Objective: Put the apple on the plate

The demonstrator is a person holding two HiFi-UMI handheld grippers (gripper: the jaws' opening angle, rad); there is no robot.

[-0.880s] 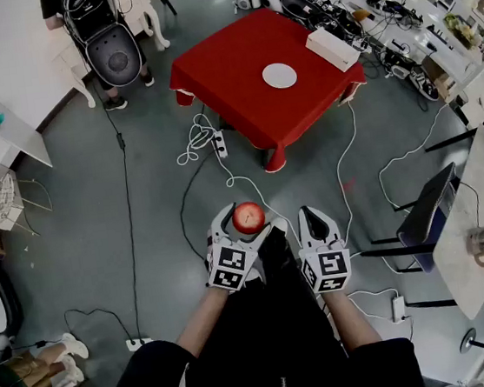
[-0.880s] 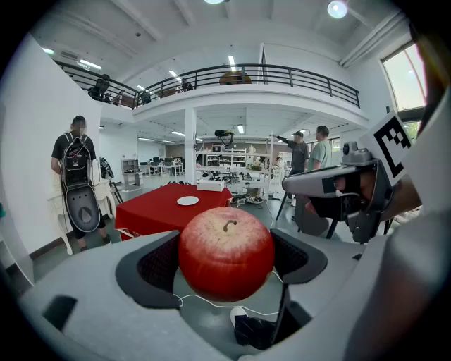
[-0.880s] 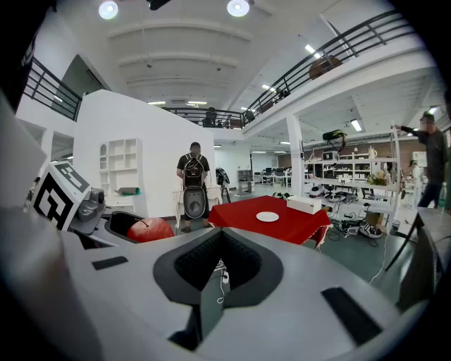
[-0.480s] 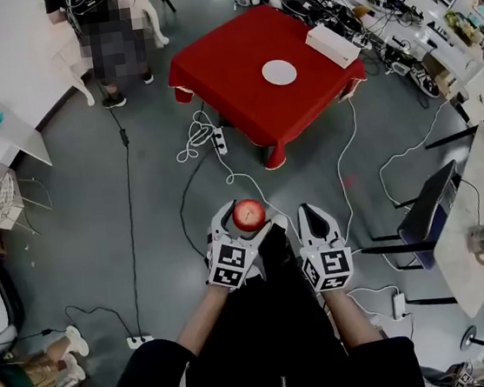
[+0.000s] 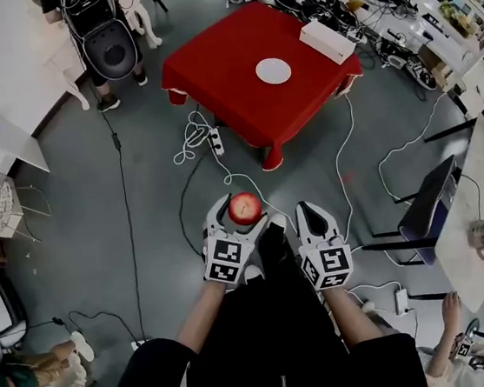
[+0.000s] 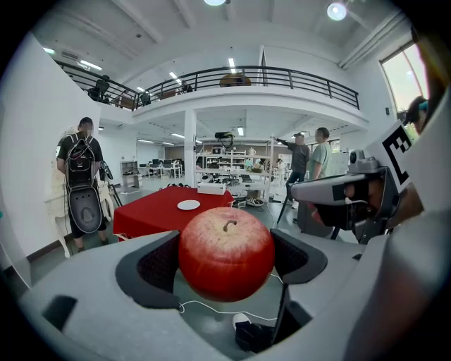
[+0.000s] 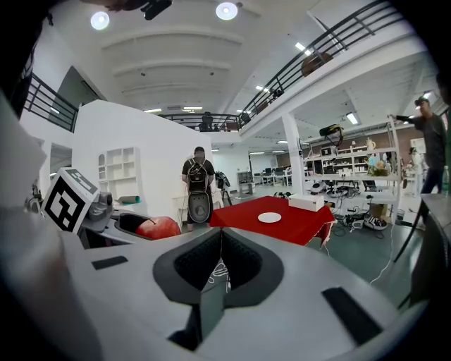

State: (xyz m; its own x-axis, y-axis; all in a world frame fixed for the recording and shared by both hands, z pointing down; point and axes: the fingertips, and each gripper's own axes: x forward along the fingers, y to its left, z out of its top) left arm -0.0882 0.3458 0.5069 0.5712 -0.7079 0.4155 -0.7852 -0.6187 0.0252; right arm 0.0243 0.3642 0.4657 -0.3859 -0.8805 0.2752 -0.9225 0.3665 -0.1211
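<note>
While left hand-held gripper (image 5: 244, 218) clamps apple (image 6: 225, 252), right hand-held gripper (image 5: 307, 213) is closed; open floor (image 5: 150, 191) before table (image 5: 243, 92) edge.

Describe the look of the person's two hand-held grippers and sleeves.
The left hand-held gripper and right hand-held gripper are light grey moulded shells with curved jaws lined by black textured pads. Each bears a white cube with black square markers. The person wears black sleeves.

Bright ceiling lamps (image 7: 227, 10), sharp frames, fisheye warp at gripper-view edges
</note>
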